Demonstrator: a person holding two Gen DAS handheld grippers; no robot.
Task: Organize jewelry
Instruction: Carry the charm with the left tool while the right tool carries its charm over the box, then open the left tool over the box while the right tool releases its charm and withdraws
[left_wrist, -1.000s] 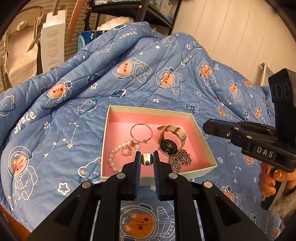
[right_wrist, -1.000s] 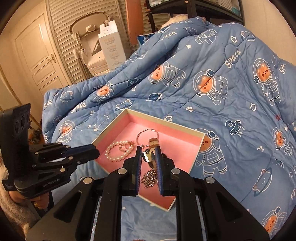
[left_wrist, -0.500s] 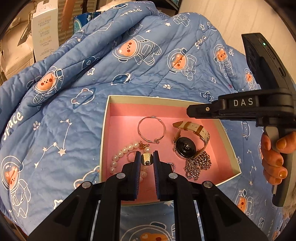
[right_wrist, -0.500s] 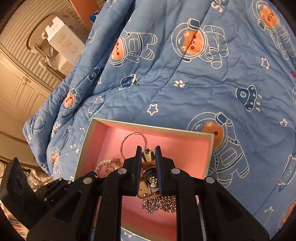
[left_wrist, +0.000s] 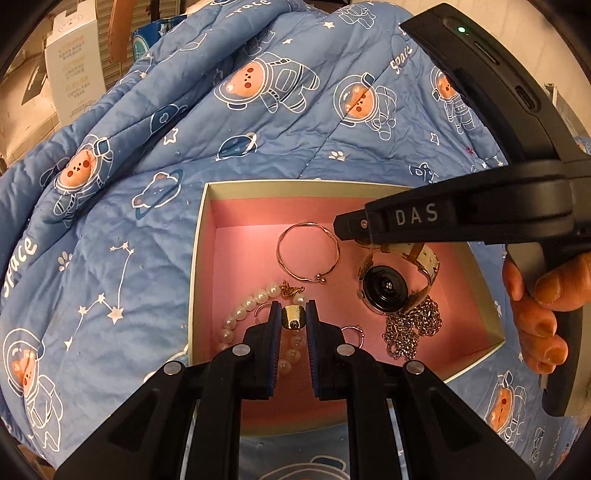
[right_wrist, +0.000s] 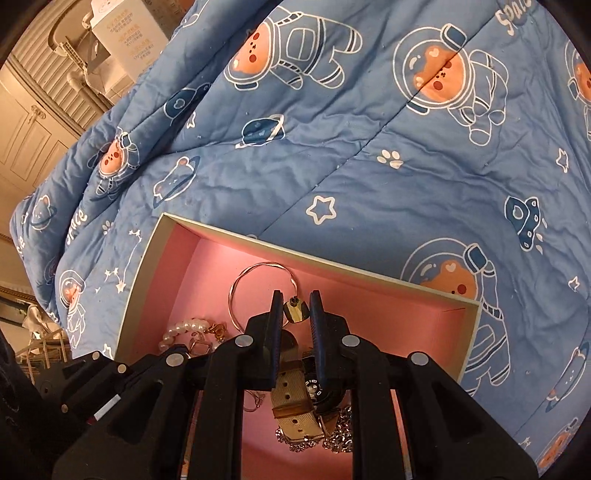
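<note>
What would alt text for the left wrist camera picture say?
The left gripper pinches a small gold earring above a pink-lined box holding a pearl bracelet, bangle, watch and chain. The right gripper reaches over it, above a blue quilt.

Both hand-held grippers (left_wrist: 292, 314) lower over box (left_wrist: 199, 258)

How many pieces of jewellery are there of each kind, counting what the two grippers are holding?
Gold bangle: 1
Watch: 1
Pearl bracelet: 1
Silver chain: 1
Thin rings: 2, both partly hidden
Small gold pieces: 2, one pinched in the left gripper, one in the right gripper
Total: 8
</note>
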